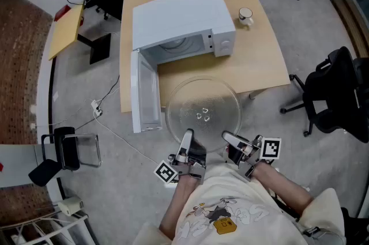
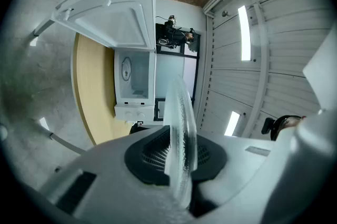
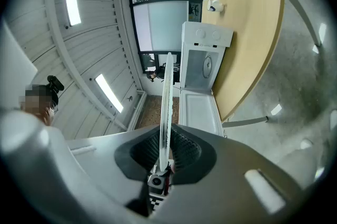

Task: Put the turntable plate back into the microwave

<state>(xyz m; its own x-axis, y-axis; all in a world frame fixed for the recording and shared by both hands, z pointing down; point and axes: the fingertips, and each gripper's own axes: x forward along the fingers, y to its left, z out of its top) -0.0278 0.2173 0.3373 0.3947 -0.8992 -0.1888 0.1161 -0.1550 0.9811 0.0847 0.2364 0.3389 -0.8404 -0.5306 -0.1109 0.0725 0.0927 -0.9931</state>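
Note:
The clear glass turntable plate [image 1: 203, 114] hangs level in the air in front of the table's near edge. My left gripper [image 1: 185, 143] is shut on its near left rim and my right gripper [image 1: 230, 141] is shut on its near right rim. The white microwave [image 1: 181, 22] stands on the wooden table [image 1: 253, 59] with its door [image 1: 145, 93] swung open toward me, the cavity [image 1: 179, 51] facing the plate. In the left gripper view the plate [image 2: 181, 138] shows edge-on between the jaws, the microwave [image 2: 134, 78] beyond it. The right gripper view shows the plate [image 3: 165, 112] edge-on too, with the microwave [image 3: 202, 67] ahead.
A white mug [image 1: 245, 16] sits on the table right of the microwave. A black office chair [image 1: 337, 94] stands at the right and a folding chair [image 1: 66, 151] at the left. A cable [image 1: 109, 123] runs across the grey floor near the open door.

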